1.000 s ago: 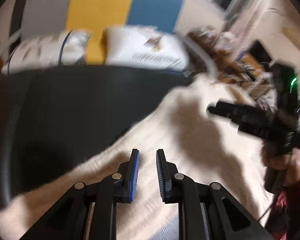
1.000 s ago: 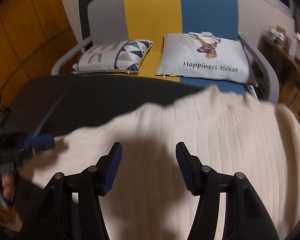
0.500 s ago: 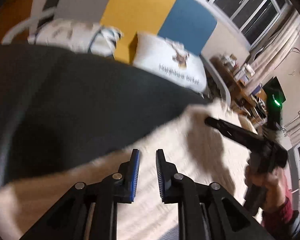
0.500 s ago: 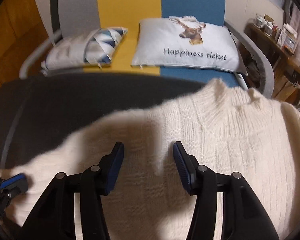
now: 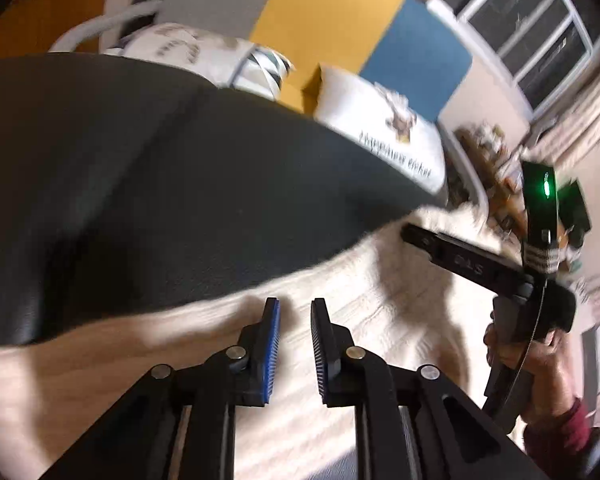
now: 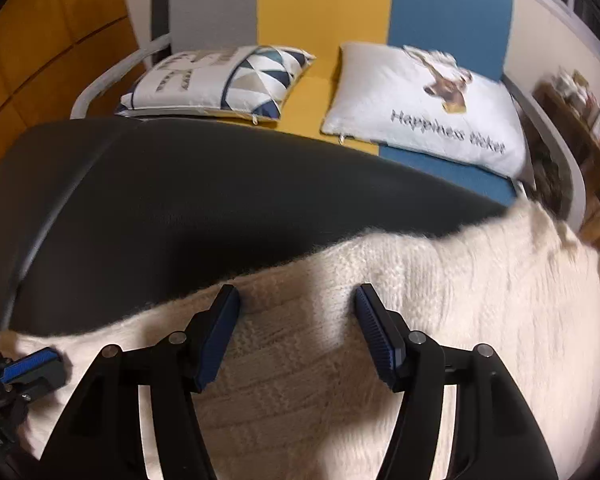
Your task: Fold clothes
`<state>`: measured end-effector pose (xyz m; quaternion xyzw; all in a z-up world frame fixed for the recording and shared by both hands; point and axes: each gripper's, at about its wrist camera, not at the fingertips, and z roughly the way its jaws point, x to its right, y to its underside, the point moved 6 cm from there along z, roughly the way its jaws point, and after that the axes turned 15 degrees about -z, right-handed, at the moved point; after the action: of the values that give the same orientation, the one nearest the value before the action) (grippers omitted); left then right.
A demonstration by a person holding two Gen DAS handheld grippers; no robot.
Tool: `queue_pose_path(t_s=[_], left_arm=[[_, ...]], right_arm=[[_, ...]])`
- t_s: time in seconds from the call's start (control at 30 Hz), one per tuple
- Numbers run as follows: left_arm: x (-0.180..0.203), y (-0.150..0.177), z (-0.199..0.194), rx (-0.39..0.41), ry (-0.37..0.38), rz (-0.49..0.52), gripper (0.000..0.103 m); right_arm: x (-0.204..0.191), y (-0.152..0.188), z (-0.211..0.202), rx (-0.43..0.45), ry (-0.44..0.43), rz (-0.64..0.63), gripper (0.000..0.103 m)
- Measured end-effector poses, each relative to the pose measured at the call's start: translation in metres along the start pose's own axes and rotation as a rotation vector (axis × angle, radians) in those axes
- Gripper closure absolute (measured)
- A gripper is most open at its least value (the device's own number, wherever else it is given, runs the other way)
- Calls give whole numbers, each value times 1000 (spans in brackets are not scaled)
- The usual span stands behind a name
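A cream knitted sweater (image 6: 460, 300) lies spread on a black padded table (image 6: 220, 200). My right gripper (image 6: 298, 292) hovers just above the sweater's far edge. Its jaws are opening, and only the knit below shows between them, with nothing pressed. In the left wrist view my left gripper (image 5: 296, 304) stands over the same sweater (image 5: 380, 320) near its far edge. A narrow gap shows between its pads and nothing is in it. A hand in a dark red sleeve holds the right gripper (image 5: 412, 236) at the right. The left gripper (image 6: 32, 364) shows at the lower left of the right wrist view.
Behind the table stands a grey, yellow and blue sofa (image 6: 324, 8) with a triangle-pattern pillow (image 6: 220, 80) and a deer-print pillow (image 6: 420, 108). A cluttered shelf (image 6: 580, 100) and windows (image 5: 540, 28) are at the right. Bare black tabletop (image 5: 140, 200) stretches to the left.
My right gripper sank closer to the sweater's far edge and its jaws spread wider. My left gripper rolled and slid sideways along the sweater, its narrow gap unchanged.
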<state>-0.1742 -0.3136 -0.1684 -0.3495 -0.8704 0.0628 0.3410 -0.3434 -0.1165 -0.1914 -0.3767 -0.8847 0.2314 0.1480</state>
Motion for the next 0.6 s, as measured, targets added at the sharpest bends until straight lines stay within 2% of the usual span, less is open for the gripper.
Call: queue_pose_path(t_s=[0.07,0.2,0.3,0.43,0.5,0.57,0.6], left_arm=[[-38,-6,-35,49,-21,-36,85],[-144,-17,-104,128,-118,-175,82],[-216,-14,-135,105,-128,-351,81],[-249,1,-144,53,-24,-483,79],[-248,6,-137,15,24,-501,77],[-244,8,-129,-8,33,-501,75],[-240,9,-125,-13,32,-491,75]], right_arm=[[-6,6,-24,57,-53,27,38],[-31,33,-59,110,-165,24,38],[-44,60,-58,75,-162,30,38],[-48,83,-40,25,-147,81,38],[-53,89,-32,11,-130,75,38],[-59,88,-27,-10,-107,44,34],[-62,86,-25,-25,-99,26,27]])
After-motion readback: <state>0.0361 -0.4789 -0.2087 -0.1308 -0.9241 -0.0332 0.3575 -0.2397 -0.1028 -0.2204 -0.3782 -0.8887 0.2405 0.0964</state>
